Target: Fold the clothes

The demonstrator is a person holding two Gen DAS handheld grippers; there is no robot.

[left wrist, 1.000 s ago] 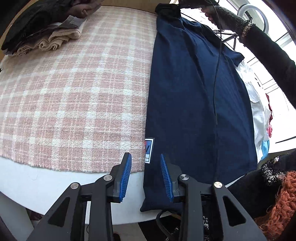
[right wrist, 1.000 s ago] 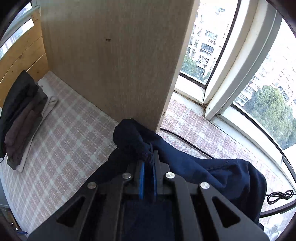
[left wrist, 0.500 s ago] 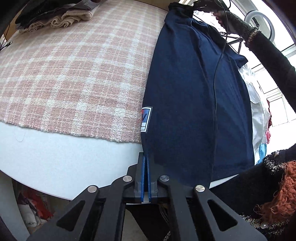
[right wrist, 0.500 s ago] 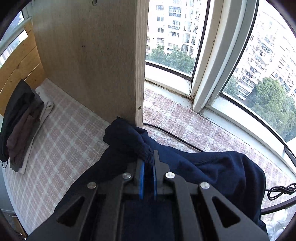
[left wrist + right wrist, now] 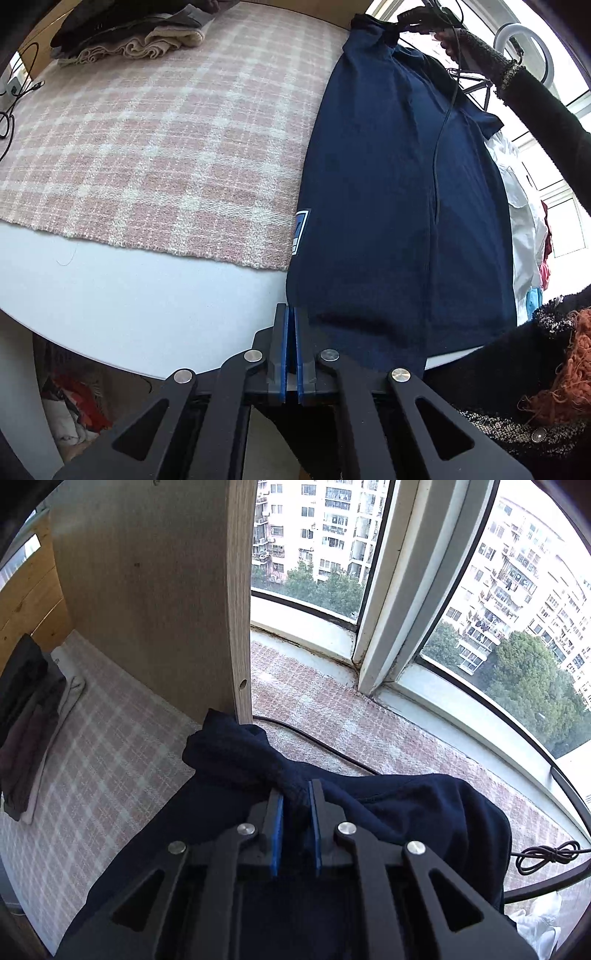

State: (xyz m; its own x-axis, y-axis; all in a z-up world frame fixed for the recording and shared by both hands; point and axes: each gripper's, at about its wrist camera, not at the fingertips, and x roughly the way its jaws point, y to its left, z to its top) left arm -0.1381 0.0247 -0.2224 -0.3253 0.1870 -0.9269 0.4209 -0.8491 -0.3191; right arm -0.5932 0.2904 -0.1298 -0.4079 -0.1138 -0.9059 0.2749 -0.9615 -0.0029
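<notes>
At the far left corner of the tabletop [image 5: 147, 317] sits one pile of folded clothes [image 5: 140, 37], dark pieces on top and a cream one underneath. One pink plaid cloth [image 5: 147, 147] covers most of the surface, stopping short of the near edge, where a bare white strip shows. One dark cable [image 5: 7, 122] loops at the left edge.

Right of the middle, a single navy garment [image 5: 388, 184] lies stretched lengthwise from the far edge to the near edge, partly on the plaid cloth and partly over the bare strip, with one small blue and white label [image 5: 302, 230] on its left side. The left gripper [image 5: 290, 314] meets its near left corner with both blue fingers [image 5: 282, 343] pressed together on the hem. The right gripper [image 5: 295, 797] is at the garment's far end (the bunched part), its two fingers slightly parted and clamped on a thick roll of the fabric, beside one upright wooden panel [image 5: 147, 609].

Along the right edge lie white clothes [image 5: 524, 221], and one black sleeve [image 5: 546, 122] reaches across above them. Behind the panel, one black cord [image 5: 314, 742] runs along the plaid-covered window ledge
</notes>
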